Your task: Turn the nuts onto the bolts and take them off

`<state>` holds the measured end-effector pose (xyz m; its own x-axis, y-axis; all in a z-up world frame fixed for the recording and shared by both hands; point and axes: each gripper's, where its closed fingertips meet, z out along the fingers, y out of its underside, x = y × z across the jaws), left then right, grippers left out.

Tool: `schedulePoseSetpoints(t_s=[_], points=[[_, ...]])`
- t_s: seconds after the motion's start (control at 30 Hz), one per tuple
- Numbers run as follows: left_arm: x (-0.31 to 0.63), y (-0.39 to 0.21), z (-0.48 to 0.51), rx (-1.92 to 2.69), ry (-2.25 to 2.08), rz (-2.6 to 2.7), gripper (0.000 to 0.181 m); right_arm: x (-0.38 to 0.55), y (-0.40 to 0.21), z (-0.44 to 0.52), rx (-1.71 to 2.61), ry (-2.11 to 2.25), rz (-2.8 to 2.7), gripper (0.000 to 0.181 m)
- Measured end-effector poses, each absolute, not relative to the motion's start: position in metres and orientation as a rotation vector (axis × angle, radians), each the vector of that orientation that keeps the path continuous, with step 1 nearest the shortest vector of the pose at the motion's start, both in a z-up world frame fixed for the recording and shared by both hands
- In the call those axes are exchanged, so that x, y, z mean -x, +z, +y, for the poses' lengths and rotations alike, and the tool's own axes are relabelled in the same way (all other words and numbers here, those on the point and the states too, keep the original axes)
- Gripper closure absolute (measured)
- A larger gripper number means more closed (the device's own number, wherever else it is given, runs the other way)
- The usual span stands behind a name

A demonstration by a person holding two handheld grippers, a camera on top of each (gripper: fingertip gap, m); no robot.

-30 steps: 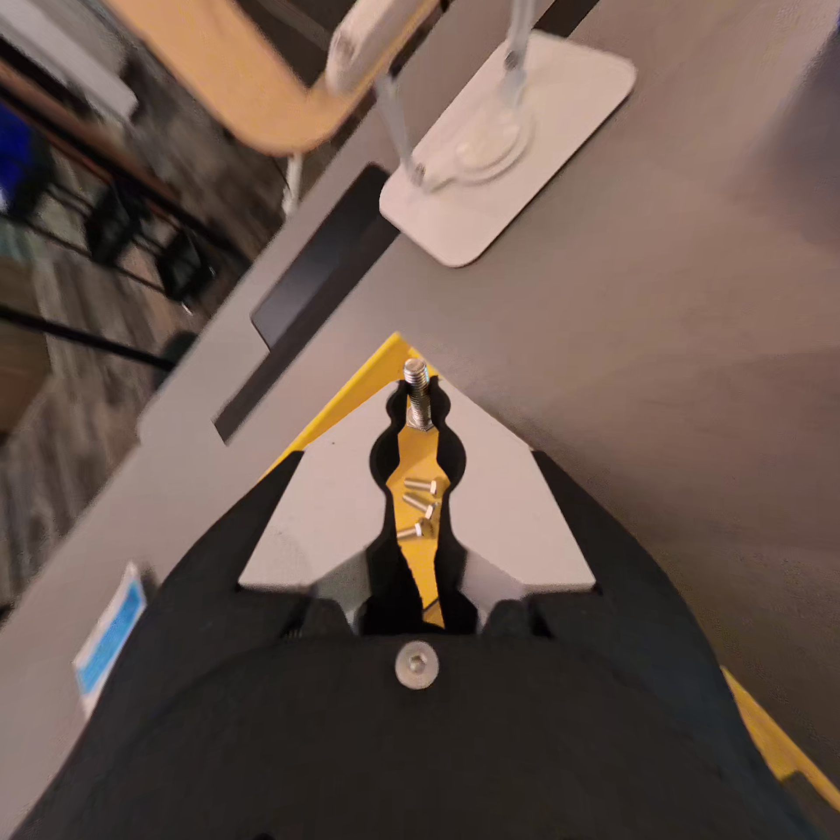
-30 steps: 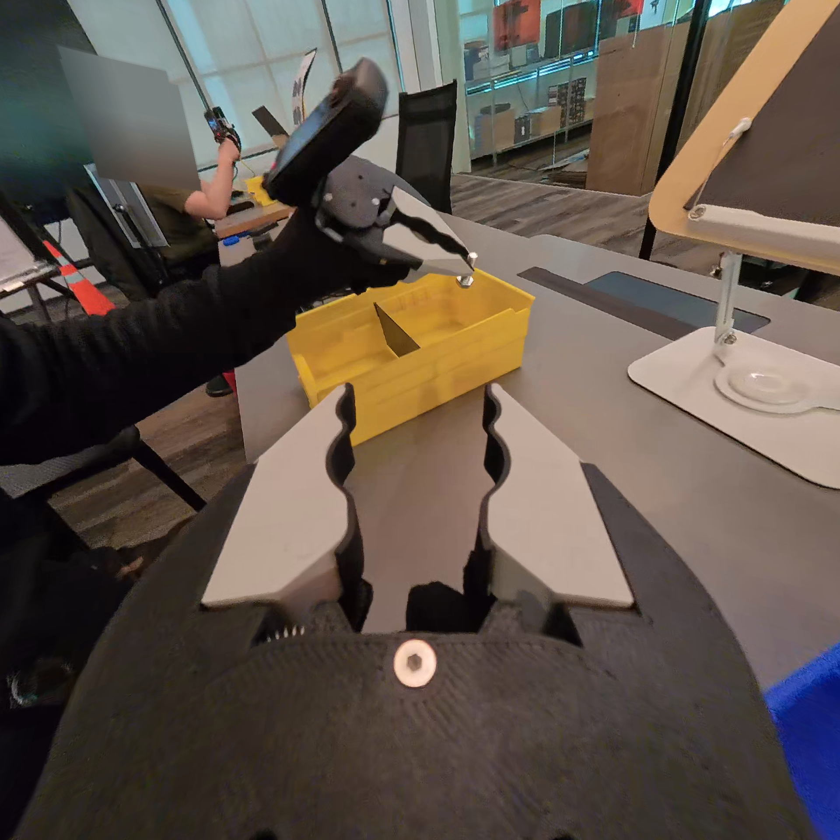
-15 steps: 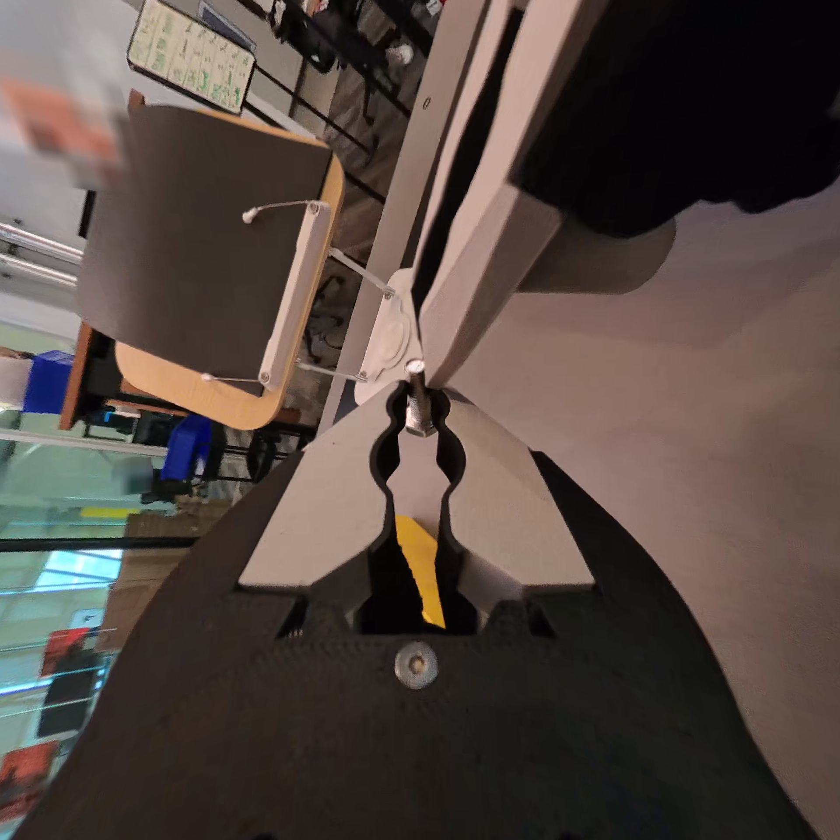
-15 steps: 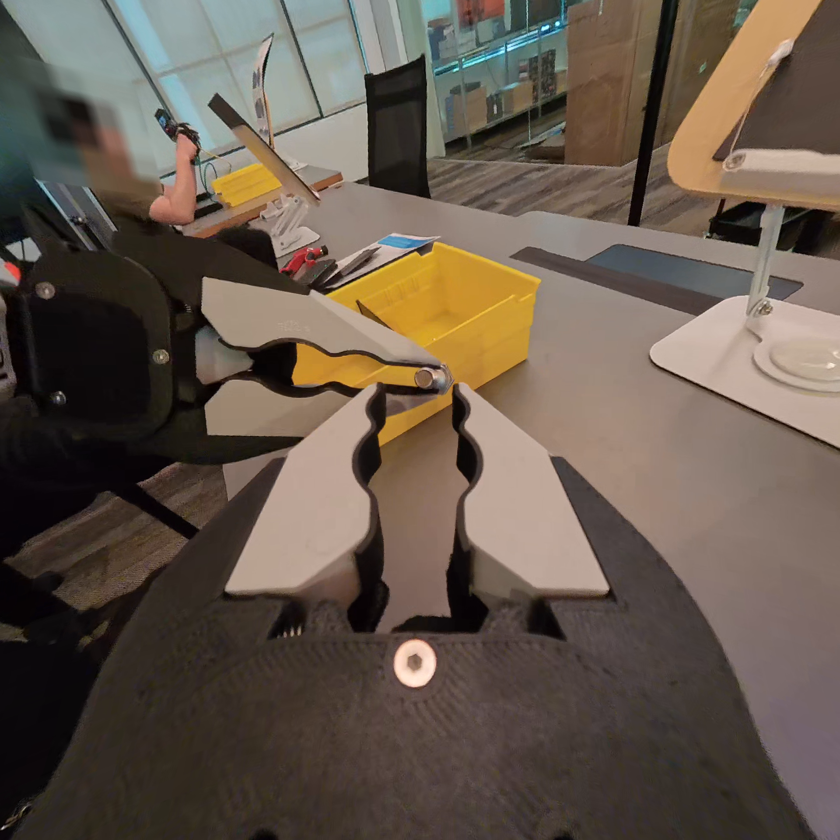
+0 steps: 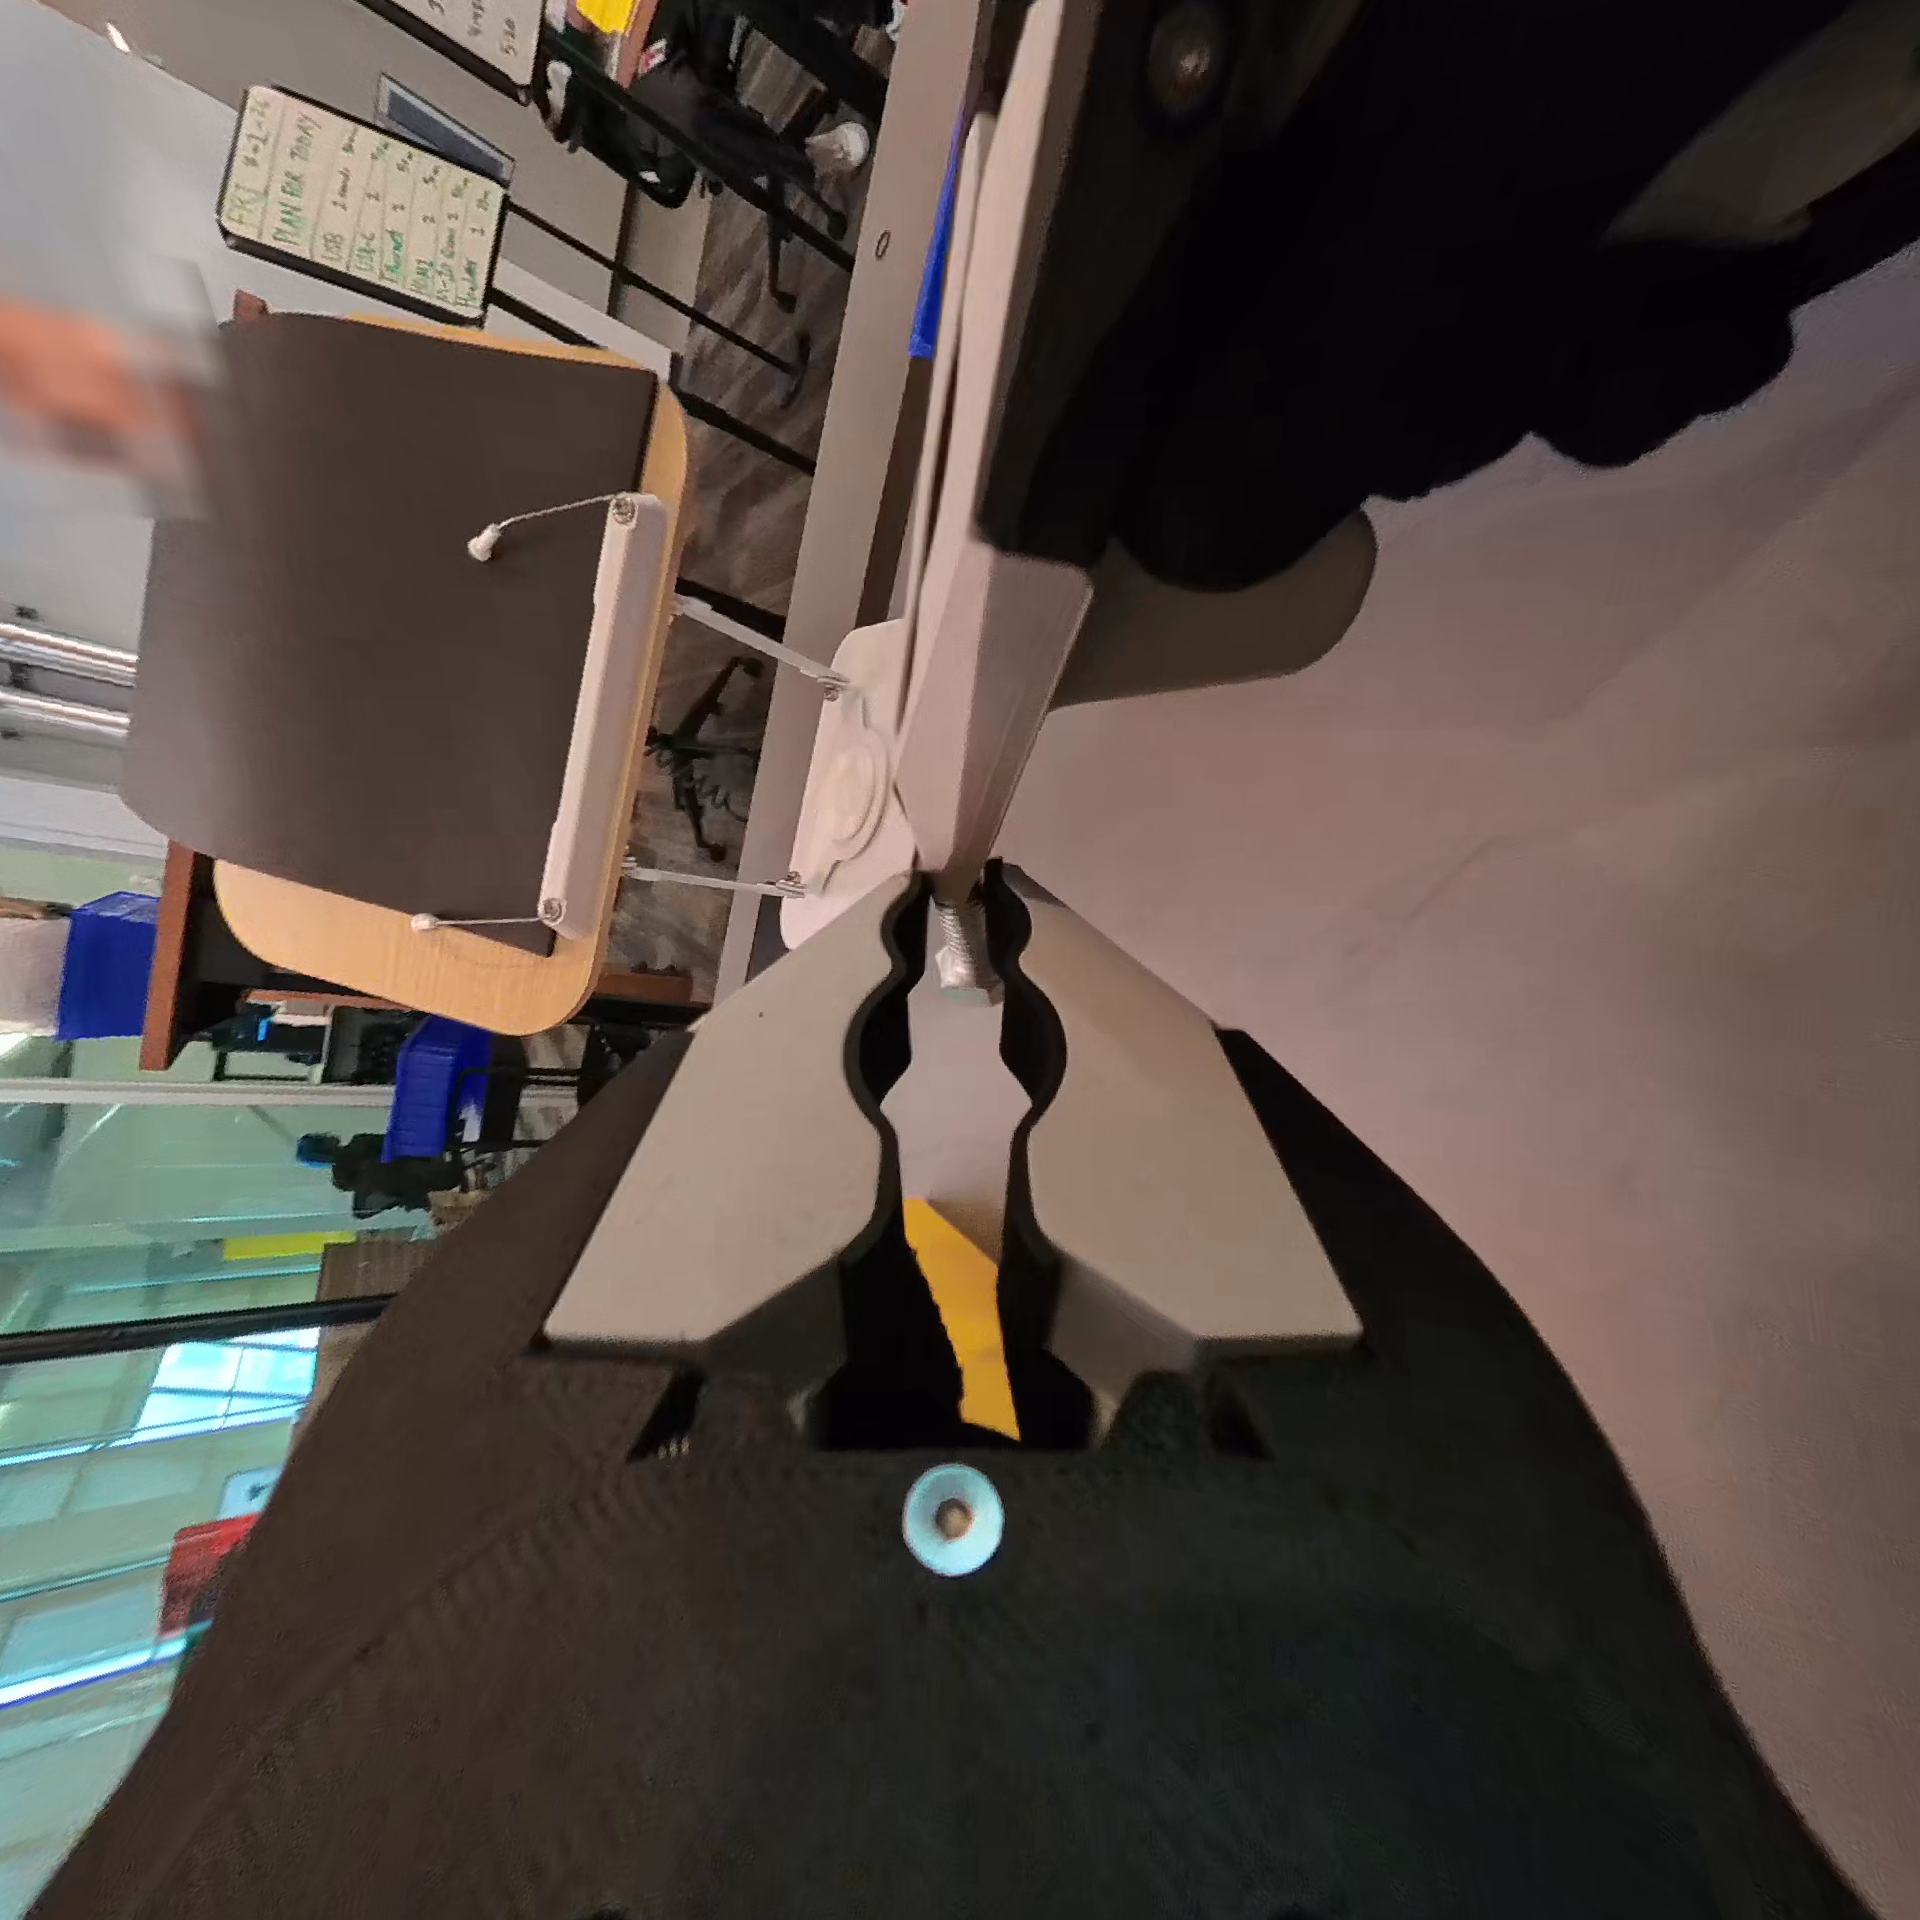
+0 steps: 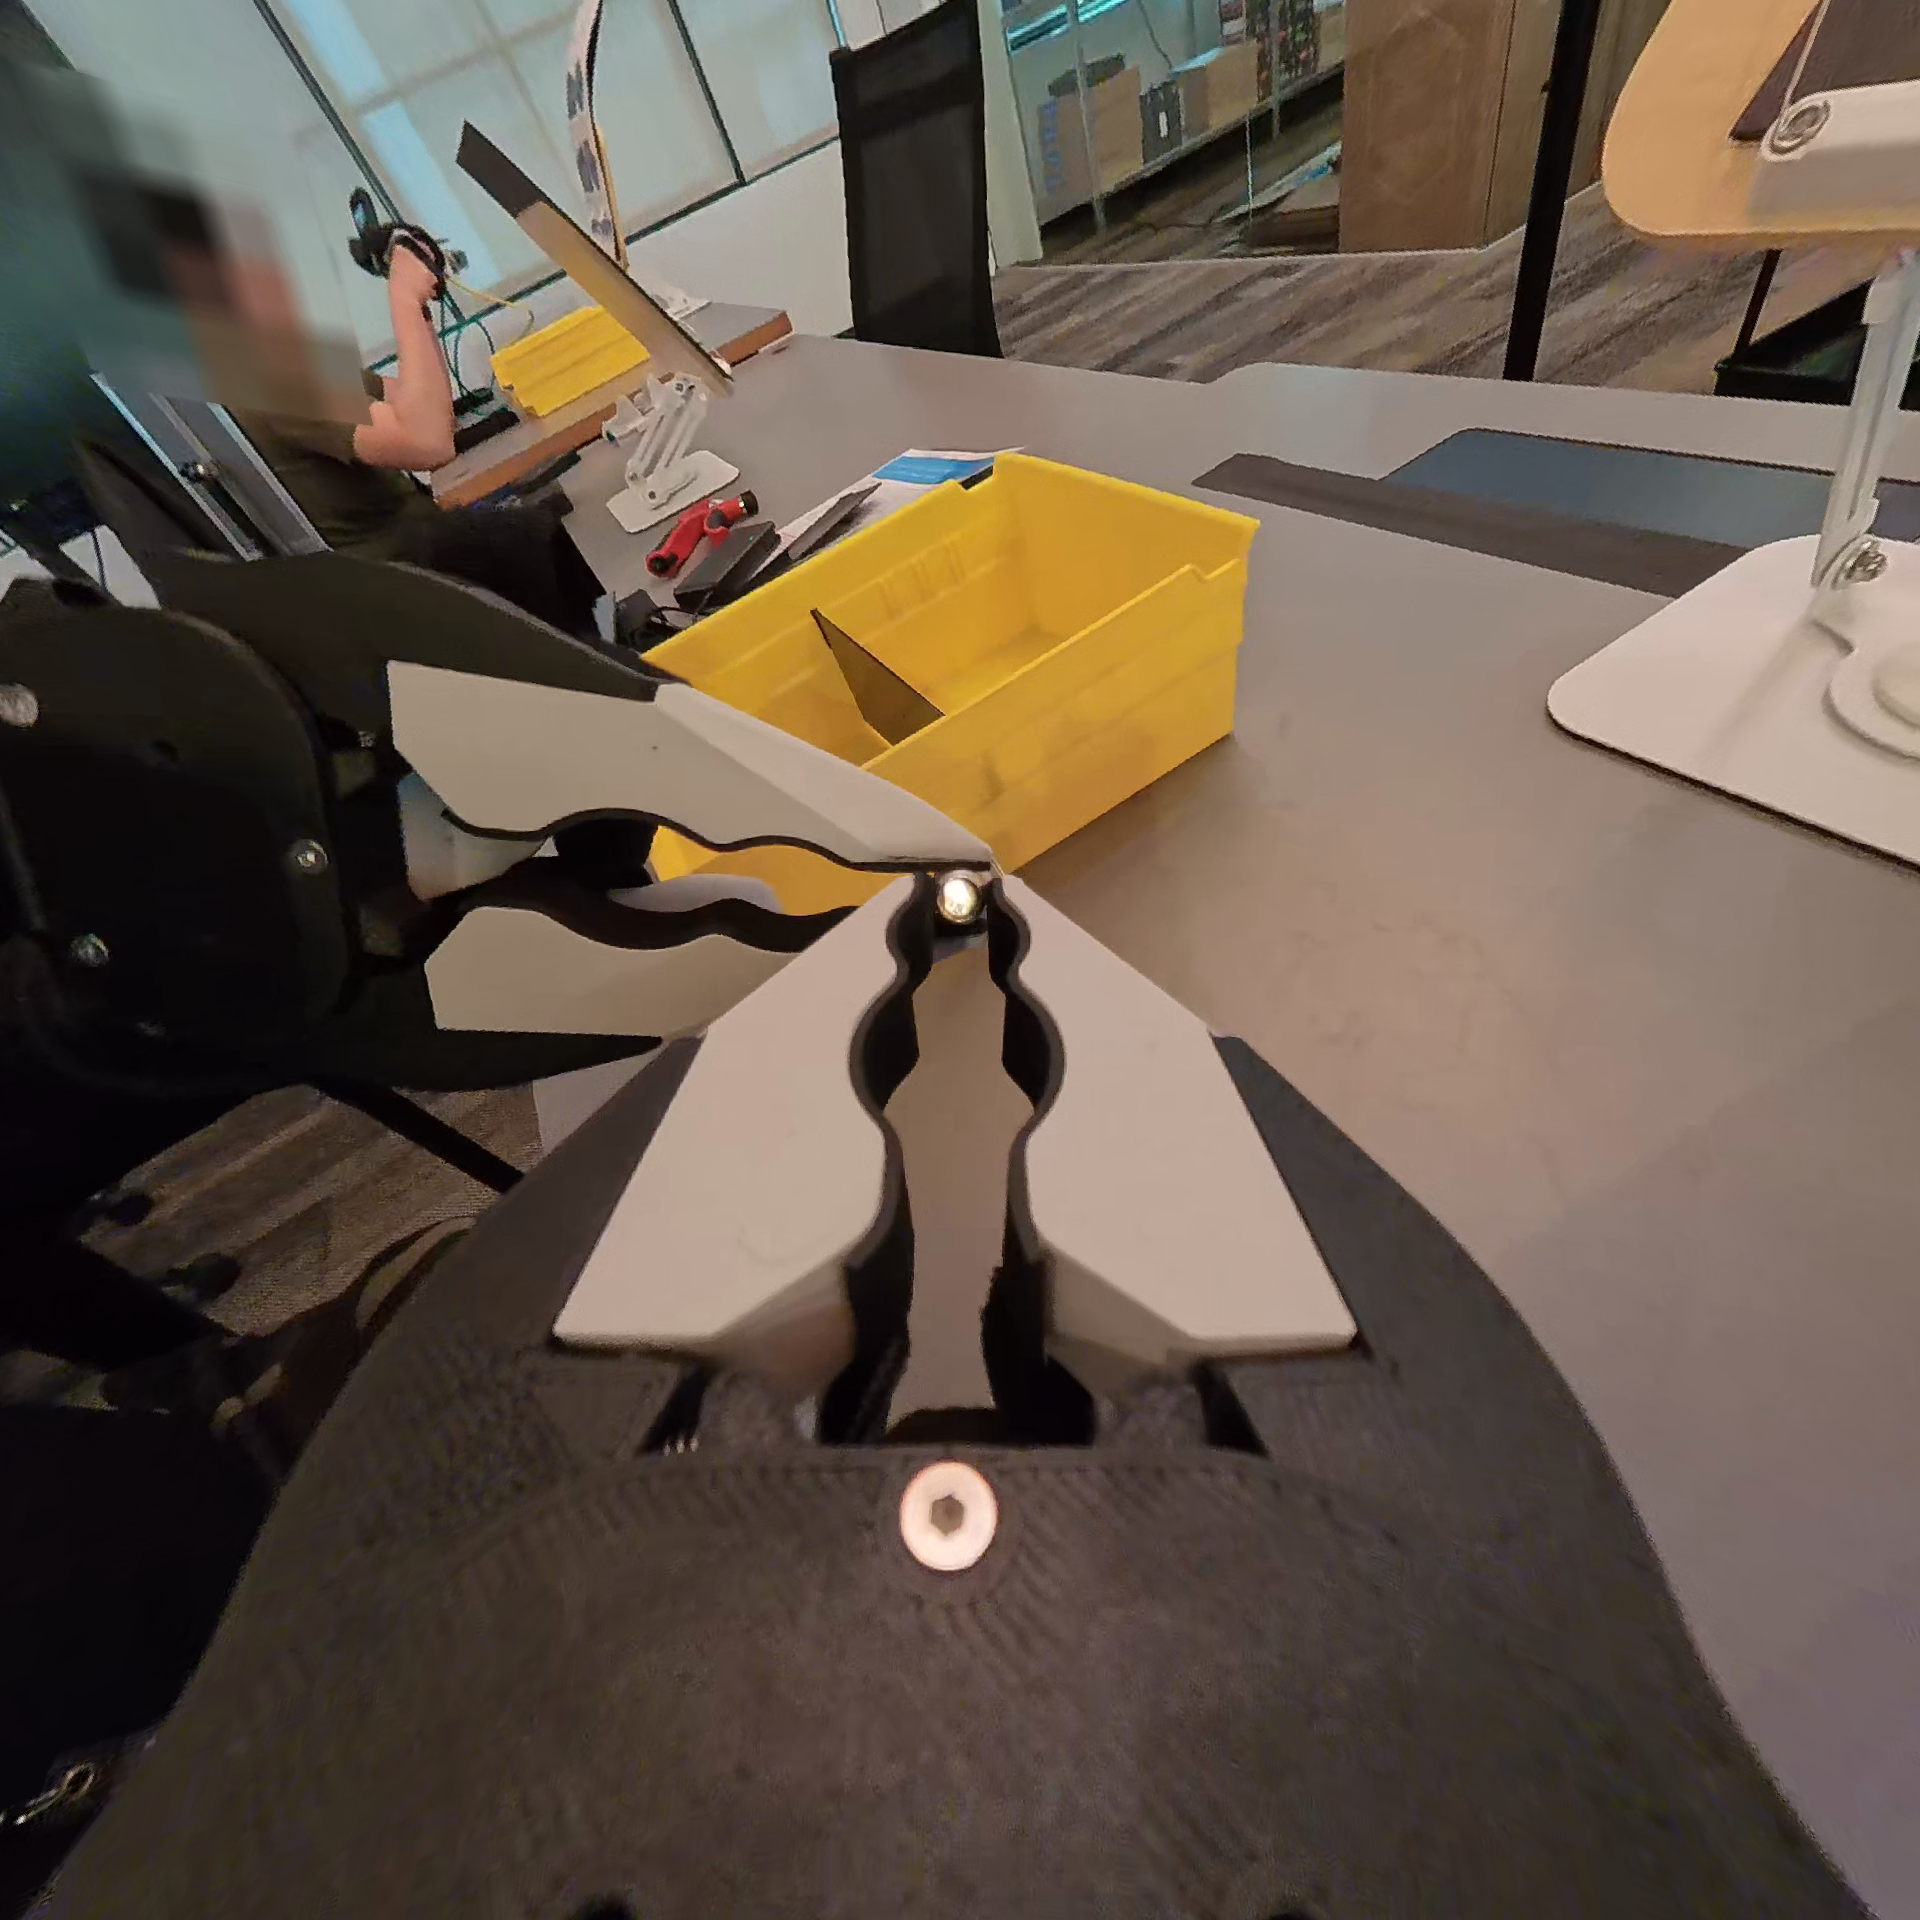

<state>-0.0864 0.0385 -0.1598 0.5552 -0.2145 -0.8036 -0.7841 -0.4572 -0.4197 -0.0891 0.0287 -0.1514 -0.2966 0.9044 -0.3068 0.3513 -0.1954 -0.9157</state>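
- The grey tabletop [image 6: 1455, 987] carries a yellow bin [image 6: 1039, 644] with a dark divider; half a second ago the two tools met just above its near wall, and they meet there now.
- A white stand base [image 6: 1714, 707] sits at the far right of the tabletop, holding a tilted wooden board [image 5: 416, 665]; both are well apart from the bin.
- The left tool [image 5: 961, 935] is clamped on a bolt [image 5: 961, 961], gripping it near the head with the threaded shank pointing forward. A second ago it held the bolt up over the bin; now it lies level in front of the bin's near wall.
- The right tool [image 6: 958, 909] was wide apart and back from the bin a second ago. Now its tips have narrowed around the bolt's threaded end [image 6: 958, 899], just beside or touching it; whether it grips the bolt or a nut cannot be told.
- In the left wrist view the right tool's fingers [image 5: 977, 727] cross in front of the stand and hide the bolt's tip.
- Beyond the bin lie a red-handled item [image 6: 696, 530] and papers [image 6: 925, 468].
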Motion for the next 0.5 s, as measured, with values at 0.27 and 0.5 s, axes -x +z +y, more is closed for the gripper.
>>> schedulePoseSetpoints(t_s=[0.27,0.5], points=[[0.148,-0.14,0.011,2.137,0.807,0.711,0.152,0.077,-0.196,0.033,1.522,1.202,-1.898,0.173],[0.188,-0.132,-0.021,2.264,0.805,0.633,0.158,0.055,-0.261,0.023,1.568,0.823,-2.253,0.173]])
